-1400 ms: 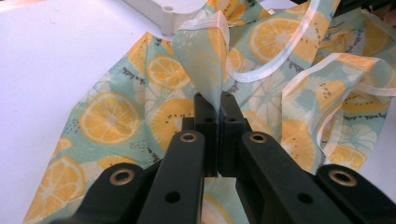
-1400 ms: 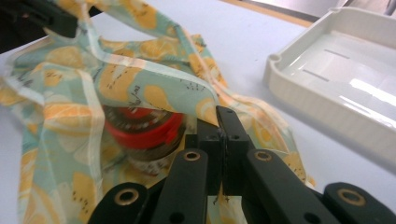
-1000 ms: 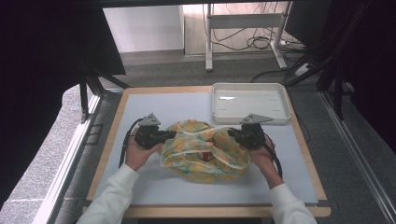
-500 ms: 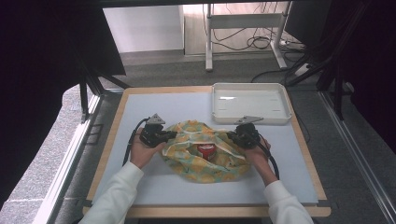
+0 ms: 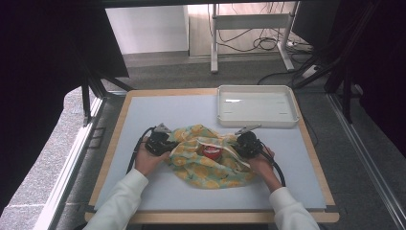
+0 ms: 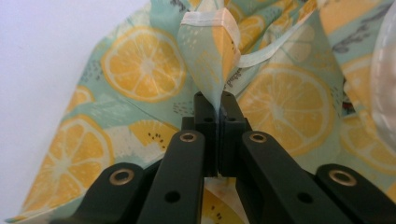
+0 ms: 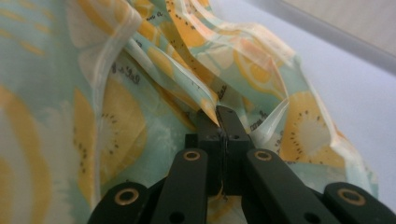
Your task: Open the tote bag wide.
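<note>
Lemon-print cloth [image 5: 210, 160] on pale grey mat [image 5: 167, 110], wood-edged table [image 5: 119, 120], possibly carpeted floor [image 5: 158, 72]

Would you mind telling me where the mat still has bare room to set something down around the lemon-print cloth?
The widest free patch is the far left of the white mat, bordered by the white tray and the cloth. A bare strip runs along the near edge between the sleeves. The middle is crowded: the left gripper and right gripper each pinch the cloth there.
</note>
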A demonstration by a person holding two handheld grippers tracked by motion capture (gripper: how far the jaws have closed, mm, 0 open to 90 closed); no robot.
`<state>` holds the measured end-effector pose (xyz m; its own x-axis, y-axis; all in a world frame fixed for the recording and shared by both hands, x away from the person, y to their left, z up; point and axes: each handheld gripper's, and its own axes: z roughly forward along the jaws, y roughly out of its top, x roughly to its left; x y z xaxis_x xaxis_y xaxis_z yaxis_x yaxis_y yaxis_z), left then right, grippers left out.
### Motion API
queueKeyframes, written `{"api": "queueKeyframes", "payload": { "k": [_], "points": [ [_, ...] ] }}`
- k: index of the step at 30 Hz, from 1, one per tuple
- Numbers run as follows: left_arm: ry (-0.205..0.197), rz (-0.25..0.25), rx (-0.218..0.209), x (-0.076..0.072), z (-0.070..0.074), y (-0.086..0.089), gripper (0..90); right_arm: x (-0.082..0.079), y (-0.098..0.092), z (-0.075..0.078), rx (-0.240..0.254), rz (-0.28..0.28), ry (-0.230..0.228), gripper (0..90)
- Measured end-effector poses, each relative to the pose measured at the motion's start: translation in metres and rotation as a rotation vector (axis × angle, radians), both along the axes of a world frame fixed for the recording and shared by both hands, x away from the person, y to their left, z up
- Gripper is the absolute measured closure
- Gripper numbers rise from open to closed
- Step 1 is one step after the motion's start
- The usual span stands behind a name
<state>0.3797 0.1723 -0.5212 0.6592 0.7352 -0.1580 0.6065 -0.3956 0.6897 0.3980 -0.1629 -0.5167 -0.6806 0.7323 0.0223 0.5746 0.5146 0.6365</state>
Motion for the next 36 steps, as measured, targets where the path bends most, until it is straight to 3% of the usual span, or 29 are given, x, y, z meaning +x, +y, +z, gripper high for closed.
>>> {"api": "queueKeyframes", "payload": {
  "k": [7, 15, 18, 19, 20, 21, 22, 23, 24, 31, 36],
  "points": [
    [0.025, -0.008, -0.008, -0.001, -0.005, 0.000, 89.7, -0.002, -0.004, -0.002, 0.012, -0.003, 0.010, 88.4],
    [0.017, -0.008, -0.027, -0.001, -0.004, 0.002, 87.0, -0.001, -0.009, -0.001, 0.045, -0.015, 0.002, 80.7],
    [0.008, -0.009, -0.032, -0.002, -0.003, 0.002, 85.9, -0.001, -0.011, 0.004, 0.056, -0.029, -0.041, 65.2],
    [0.008, -0.009, -0.032, -0.002, -0.003, 0.002, 85.9, -0.001, -0.011, 0.004, 0.056, -0.029, -0.041, 65.2],
    [0.006, -0.008, -0.033, -0.002, -0.003, 0.002, 85.8, -0.002, -0.014, 0.011, 0.066, -0.054, -0.072, 53.6],
    [0.005, -0.008, -0.034, -0.002, -0.003, 0.002, 85.8, -0.002, -0.014, 0.011, 0.066, -0.054, -0.072, 53.6],
    [0.006, -0.009, -0.034, -0.002, -0.002, 0.002, 85.8, -0.003, -0.019, 0.018, 0.101, -0.079, -0.104, 45.5],
    [0.007, -0.010, -0.037, -0.002, -0.002, 0.002, 85.8, -0.003, -0.019, 0.018, 0.101, -0.079, -0.104, 45.5],
    [0.010, -0.011, -0.041, -0.002, -0.002, 0.002, 85.8, -0.004, -0.025, 0.025, 0.133, -0.099, -0.110, 39.2],
    [-0.002, -0.011, -0.042, -0.003, 0.000, 0.001, 85.8, -0.010, -0.039, 0.050, 0.212, -0.116, -0.148, 35.8],
    [-0.003, -0.011, -0.042, -0.003, 0.000, 0.001, 85.8, -0.020, -0.041, 0.072, 0.255, -0.072, -0.171, 35.8]
  ]
}}
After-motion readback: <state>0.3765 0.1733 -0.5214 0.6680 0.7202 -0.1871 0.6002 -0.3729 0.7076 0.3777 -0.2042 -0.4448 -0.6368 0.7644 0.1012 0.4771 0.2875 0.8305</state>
